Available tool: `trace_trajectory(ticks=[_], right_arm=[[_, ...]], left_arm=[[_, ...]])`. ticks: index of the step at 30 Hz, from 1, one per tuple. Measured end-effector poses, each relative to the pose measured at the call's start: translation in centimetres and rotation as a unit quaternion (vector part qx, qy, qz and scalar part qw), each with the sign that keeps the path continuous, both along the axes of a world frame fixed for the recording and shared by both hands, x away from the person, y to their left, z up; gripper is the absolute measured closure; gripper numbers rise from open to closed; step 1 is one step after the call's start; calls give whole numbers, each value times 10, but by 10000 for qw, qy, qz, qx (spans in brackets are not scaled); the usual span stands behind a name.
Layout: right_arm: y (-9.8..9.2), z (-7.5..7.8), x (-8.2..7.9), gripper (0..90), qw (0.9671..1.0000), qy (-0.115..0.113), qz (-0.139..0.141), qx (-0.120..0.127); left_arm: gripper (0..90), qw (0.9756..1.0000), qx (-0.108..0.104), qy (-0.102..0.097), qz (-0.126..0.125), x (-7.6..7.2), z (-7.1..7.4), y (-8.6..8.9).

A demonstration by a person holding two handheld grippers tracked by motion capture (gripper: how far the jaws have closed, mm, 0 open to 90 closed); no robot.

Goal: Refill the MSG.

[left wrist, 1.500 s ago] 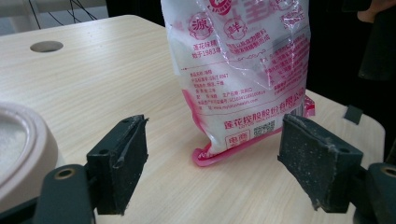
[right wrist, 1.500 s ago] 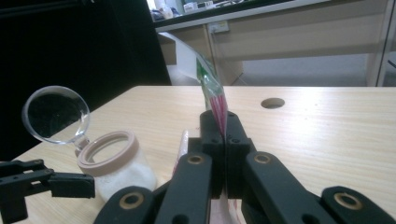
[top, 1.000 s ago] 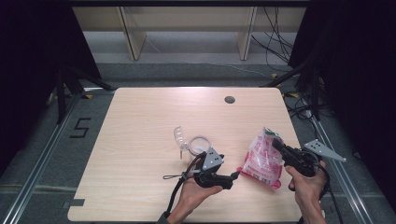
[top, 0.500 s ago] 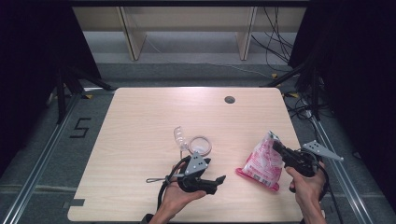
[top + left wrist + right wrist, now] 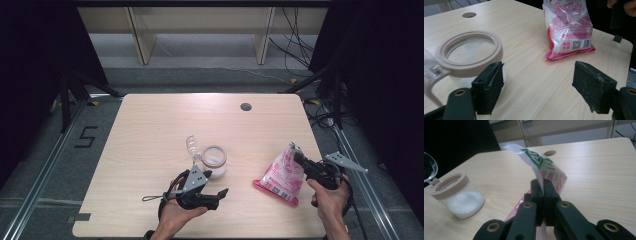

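- Your right gripper (image 5: 543, 185) is pinching its jaws tight on the top edge of the pink-and-white bag (image 5: 541, 167), and the film is rising in a strip from between the pads.
- In the high view that right gripper (image 5: 299, 158) is meeting the bag (image 5: 279, 175) at its upper corner, and the bag's sealed bottom is resting on the table (image 5: 150, 125) near the right edge.
- Your left gripper (image 5: 539, 82) is holding its jaws wide apart with bare tabletop between them.
- Its left-hand pad (image 5: 490, 85) is sitting just beside the jar (image 5: 469, 51); I cannot tell whether they are touching.
- The jar (image 5: 214, 161) is standing upright near the table's middle, its beige rim open, its clear lid (image 5: 192, 146) hanging back on a hinge, white granules lying inside.
- The bag is facing the left gripper (image 5: 222, 192) from well apart.
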State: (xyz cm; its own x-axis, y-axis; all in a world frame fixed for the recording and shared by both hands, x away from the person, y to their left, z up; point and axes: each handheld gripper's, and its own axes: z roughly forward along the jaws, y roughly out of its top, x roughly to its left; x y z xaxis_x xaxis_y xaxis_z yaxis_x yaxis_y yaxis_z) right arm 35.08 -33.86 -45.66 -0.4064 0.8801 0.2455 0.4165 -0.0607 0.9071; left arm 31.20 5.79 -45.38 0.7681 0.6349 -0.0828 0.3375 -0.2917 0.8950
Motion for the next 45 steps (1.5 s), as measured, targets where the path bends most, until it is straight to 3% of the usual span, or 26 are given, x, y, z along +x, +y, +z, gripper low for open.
trace_trajectory(ticks=[3,4,7,9,11,14,16,17,18,19,20,21,23,26,27,30,31,33,34,35,36,37,40,43,44,45], right_arm=[[2,-1,1,891,9999,85,-24,89],[2,-3,2,890,9999,-4,-38,93],[2,-3,0,889,9997,181,-94,153],[-1,-8,3,879,9998,100,-112,146],[-4,-10,3,879,9997,141,-195,-81],[-4,-10,2,872,9996,174,-194,-49],[-4,-11,2,844,9995,228,-230,-53],[-4,-12,1,822,9990,321,-307,4],[-3,-14,2,817,9987,367,-259,232],[-4,-15,1,808,9980,432,-377,257],[-6,-17,3,801,9989,257,-287,255],[-8,-17,3,793,9990,294,-323,32],[-8,-18,3,764,9990,313,-307,27],[-7,-17,1,743,9984,429,-352,102],[-6,-19,2,732,9986,324,-299,283],[-9,-19,2,692,9985,425,-333,114],[-7,-19,1,685,9977,508,-404,199],[-8,-22,2,665,9983,386,-401,190],[-7,-21,0,651,9971,527,-482,253],[-10,-21,0,644,9979,463,-437,72],[-9,-23,1,637,9983,376,-384,203],[-8,-23,-1,623,9974,478,-429,332],[-8,-22,-2,586,9970,596,-452,179],[-10,-25,-2,561,9973,514,-465,251],[-8,-24,-4,557,9959,638,-488,414],[-10,-25,-3,554,9968,547,-512,292]], left_arm=[[240,10000,-20,18,70,2,0,6],[240,10000,-20,18,70,2,0,6],[240,9999,-24,21,152,3,2,10],[240,9998,-1,1,175,5,4,16],[240,9998,23,13,192,6,4,20],[240,9997,38,46,231,8,4,24],[239,9997,92,-22,229,11,4,28],[240,9995,55,61,295,11,4,30],[242,9995,72,50,291,13,4,32],[244,9994,57,62,347,14,5,34],[244,9992,26,63,404,15,5,37],[244,9991,38,50,422,16,6,40],[244,9988,5,63,493,19,7,45],[244,9982,-18,88,600,20,7,50],[246,9982,-18,88,600,20,7,50],[251,9978,-49,73,652,23,6,53],[254,9978,-46,102,659,24,6,54],[267,9974,-95,142,696,25,6,57],[267,9974,-110,142,699,26,6,58],[268,9974,-110,142,699,26,6,58],[273,9971,-76,113,747,26,7,61],[280,9970,-102,104,755,27,7,62],[307,9971,-108,56,751,28,8,66],[334,9962,-153,34,856,28,10,70],[347,9963,-210,19,827,29,10,71],[357,9961,-198,45,862,29,10,73]])
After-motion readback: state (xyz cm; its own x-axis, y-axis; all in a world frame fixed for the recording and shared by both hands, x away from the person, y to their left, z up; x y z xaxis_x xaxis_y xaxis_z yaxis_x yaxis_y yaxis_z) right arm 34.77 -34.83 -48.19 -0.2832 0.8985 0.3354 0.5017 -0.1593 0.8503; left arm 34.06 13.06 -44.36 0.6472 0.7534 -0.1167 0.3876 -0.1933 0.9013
